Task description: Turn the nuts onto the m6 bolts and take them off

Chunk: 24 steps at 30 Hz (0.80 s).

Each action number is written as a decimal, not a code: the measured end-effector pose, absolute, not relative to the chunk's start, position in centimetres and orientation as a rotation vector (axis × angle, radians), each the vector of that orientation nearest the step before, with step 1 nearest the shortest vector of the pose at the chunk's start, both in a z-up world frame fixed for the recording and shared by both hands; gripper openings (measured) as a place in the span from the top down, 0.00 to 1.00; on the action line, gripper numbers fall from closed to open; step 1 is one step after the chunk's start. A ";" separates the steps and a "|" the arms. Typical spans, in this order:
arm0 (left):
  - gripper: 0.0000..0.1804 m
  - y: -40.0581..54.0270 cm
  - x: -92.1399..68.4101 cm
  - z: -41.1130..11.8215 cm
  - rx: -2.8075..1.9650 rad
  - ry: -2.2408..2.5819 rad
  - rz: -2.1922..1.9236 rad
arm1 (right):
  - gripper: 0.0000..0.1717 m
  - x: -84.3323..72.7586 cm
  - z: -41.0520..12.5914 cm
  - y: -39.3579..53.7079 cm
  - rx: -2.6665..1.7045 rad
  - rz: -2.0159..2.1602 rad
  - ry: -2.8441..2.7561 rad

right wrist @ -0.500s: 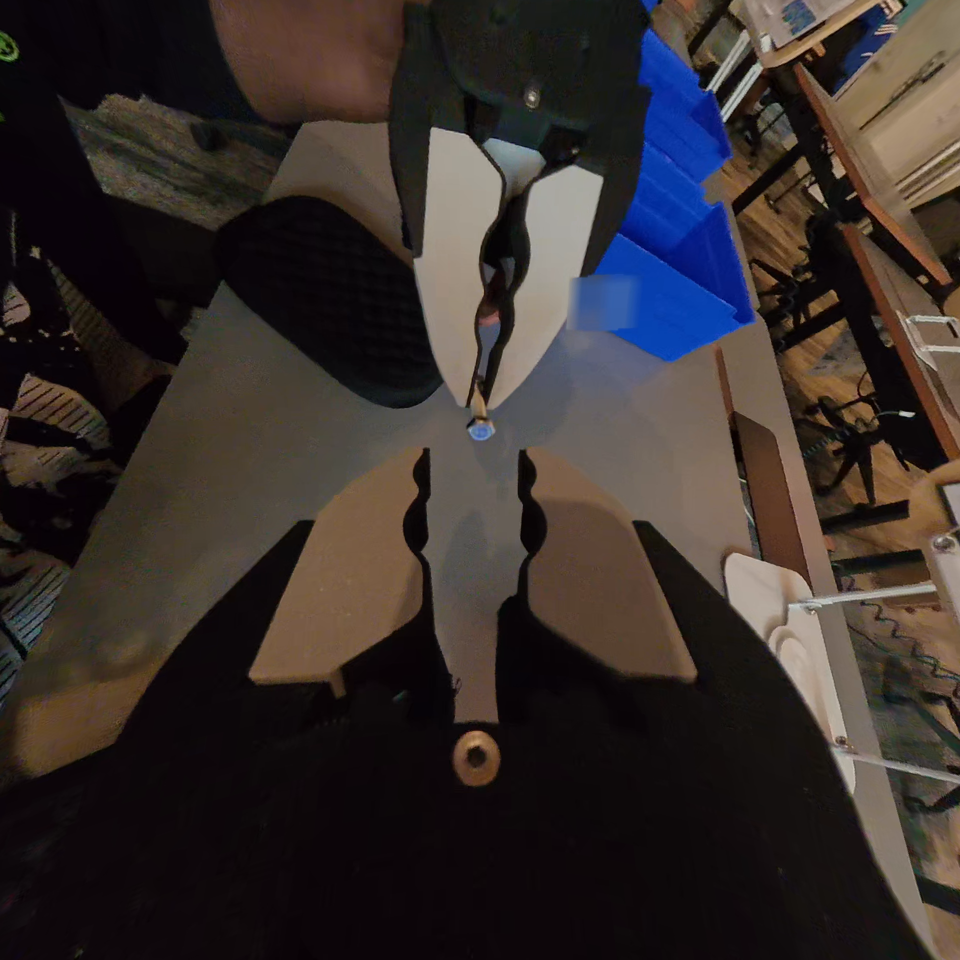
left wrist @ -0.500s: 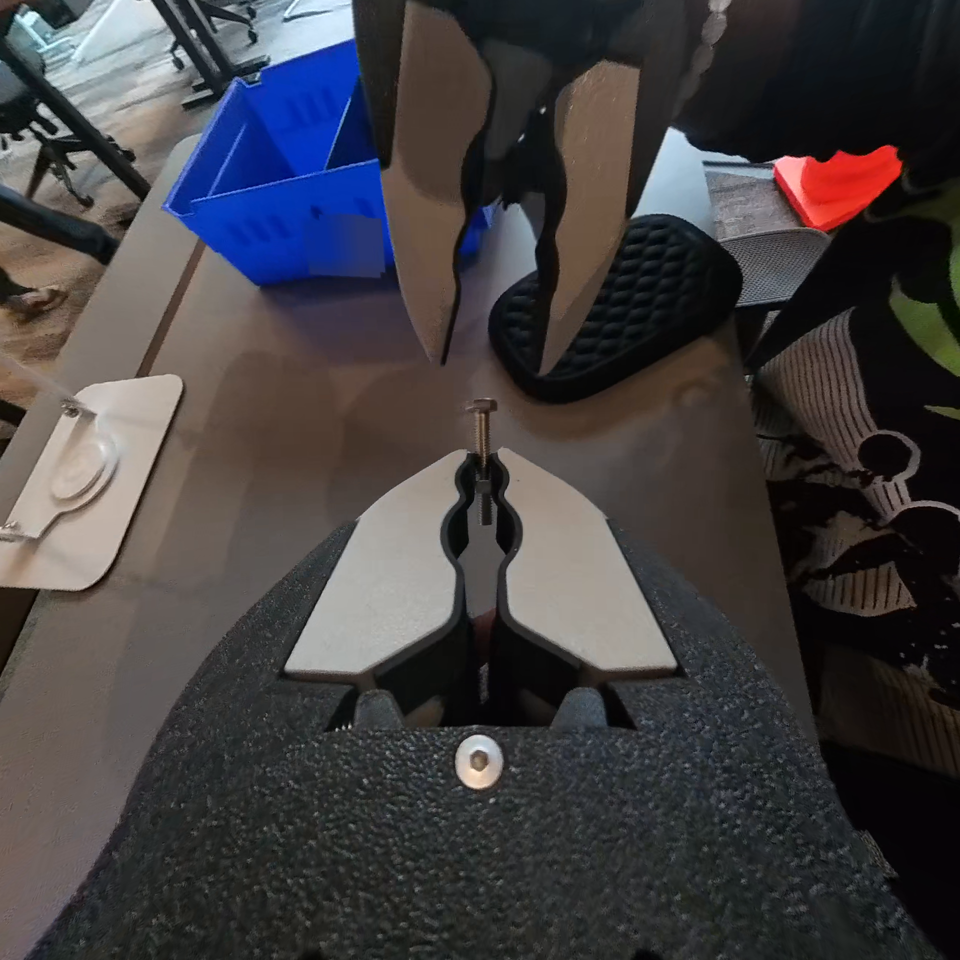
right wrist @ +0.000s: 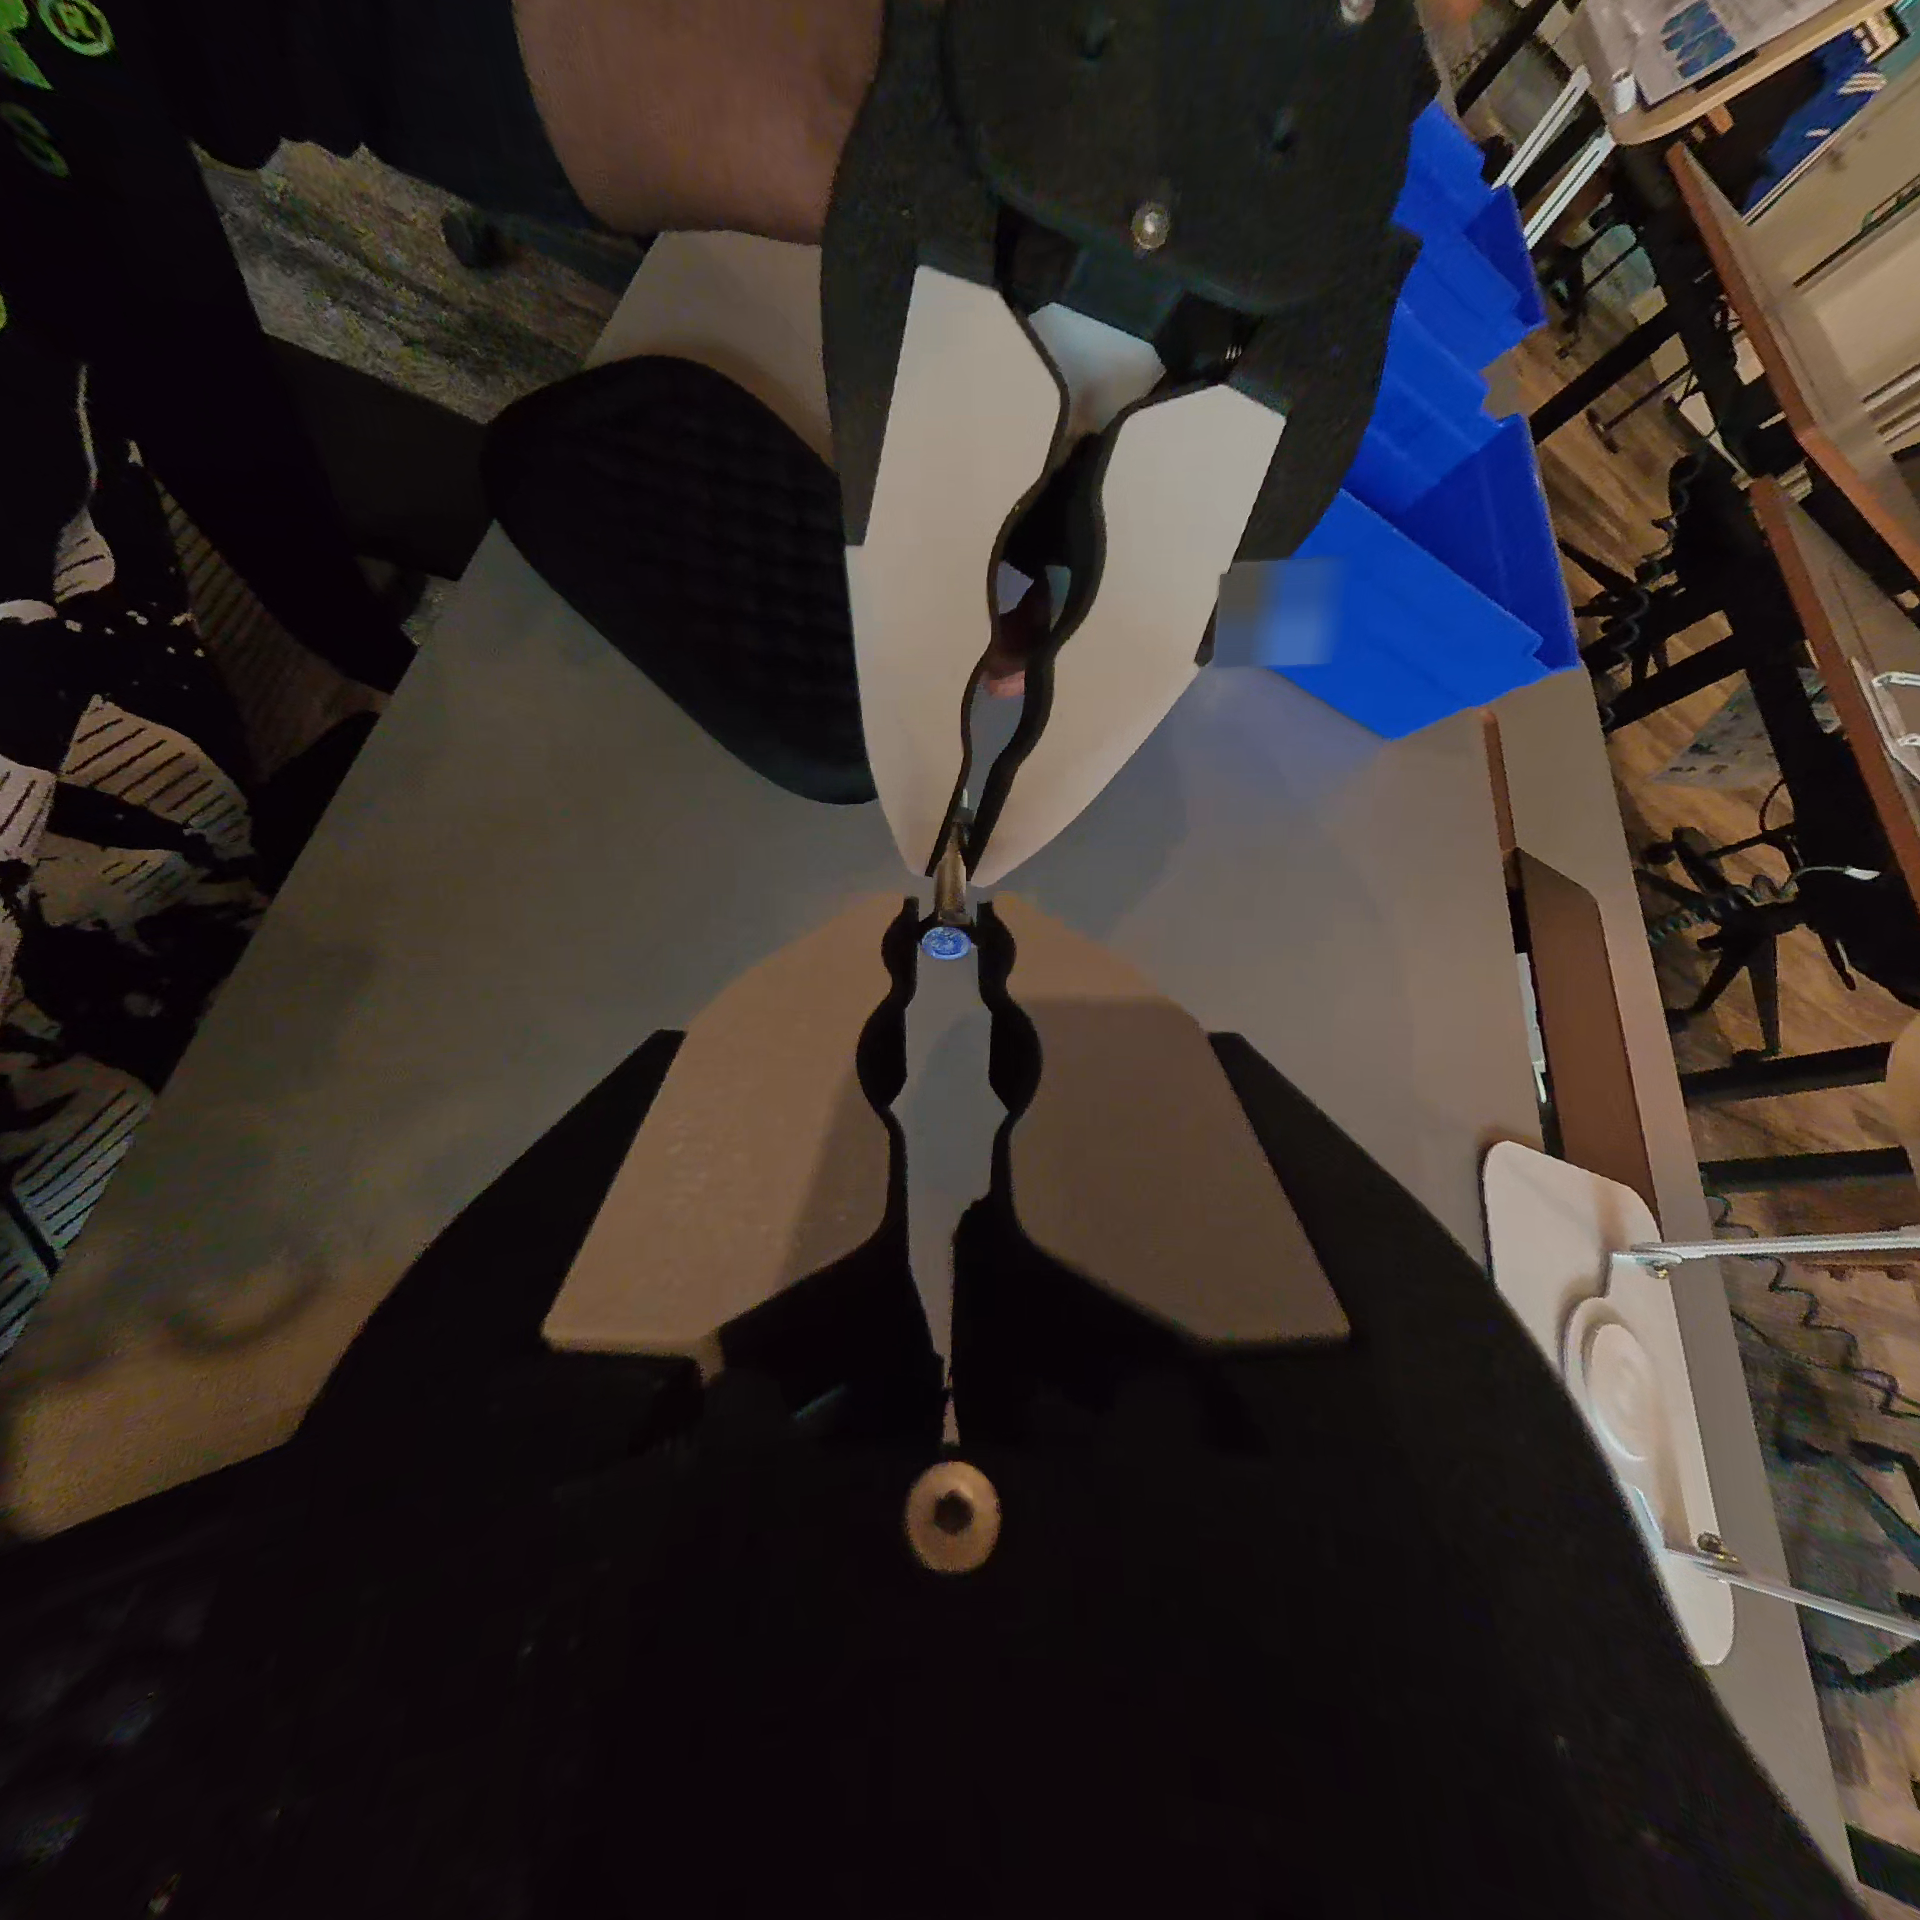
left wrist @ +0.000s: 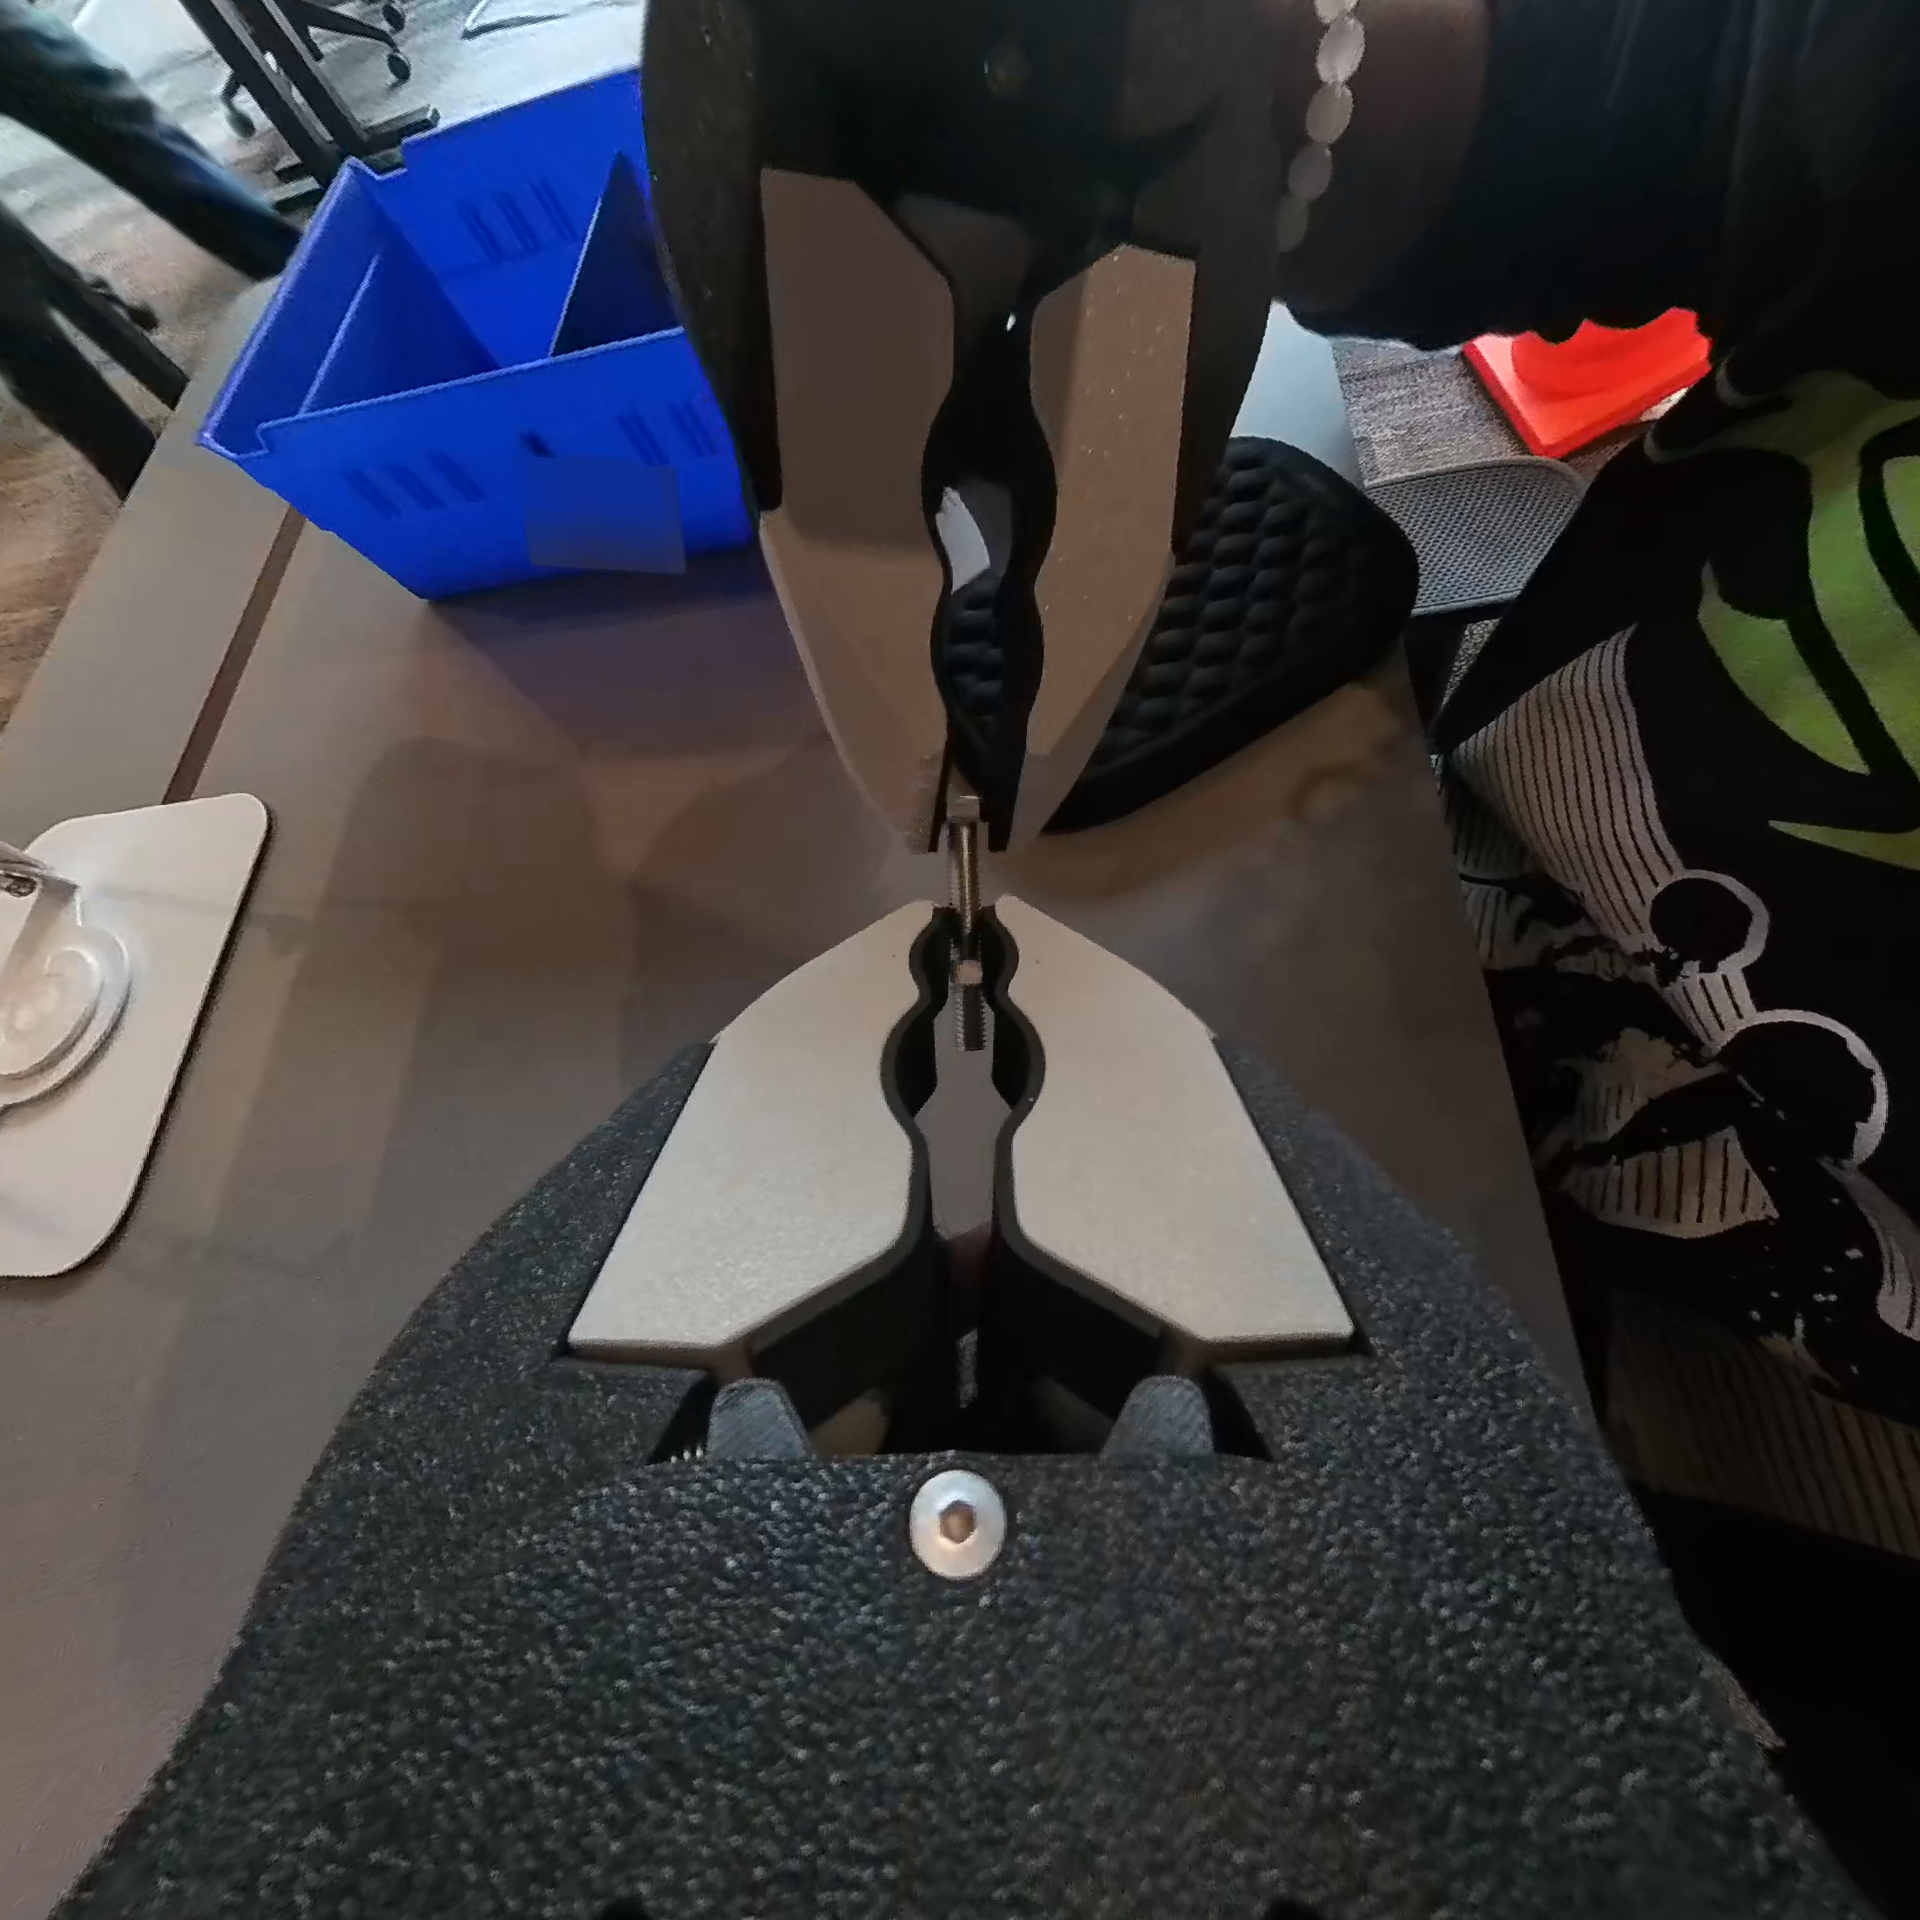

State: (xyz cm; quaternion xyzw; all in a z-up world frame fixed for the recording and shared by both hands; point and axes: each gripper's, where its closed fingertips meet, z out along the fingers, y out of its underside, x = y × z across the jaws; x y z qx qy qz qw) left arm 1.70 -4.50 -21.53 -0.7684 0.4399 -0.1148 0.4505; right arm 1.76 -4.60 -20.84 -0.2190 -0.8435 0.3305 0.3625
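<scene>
One bolt (left wrist: 966,883) is pinched at its threads by the left gripper (left wrist: 966,920) and at its head by the right gripper (right wrist: 948,925). One blue bin (left wrist: 436,416) appears in the left view; the right view shows several.

Office workspace: desks (right wrist: 1766,436), rolling chairs (left wrist: 312,42), blue bins (left wrist: 468,416).

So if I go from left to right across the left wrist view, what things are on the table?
White plate with a clear disc → blue bin → bolt pinched between the two grippers → black cushioned pad → grey mesh box → orange-red block.
</scene>
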 end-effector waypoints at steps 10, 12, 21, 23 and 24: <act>0.75 -3.7 0.4 -17.0 -1.617 0.811 -0.309 | 0.95 2.0 -17.8 -3.4 -0.682 1.121 -1.907; 0.77 -3.9 -0.3 -15.0 -1.477 0.676 -0.375 | 0.95 2.0 -16.5 -2.9 -0.720 1.262 -1.789; 0.85 -4.2 -0.2 -13.9 -1.230 0.357 -0.665 | 0.95 3.0 -12.8 -2.9 -0.706 1.766 -1.470; 0.86 -4.2 0.2 -13.5 -1.185 0.339 -0.710 | 0.95 3.1 -12.6 -3.0 -0.701 1.836 -1.436; 0.86 -4.3 0.3 -13.2 -1.166 0.331 -0.730 | 0.95 3.2 -12.6 -3.1 -0.698 1.856 -1.430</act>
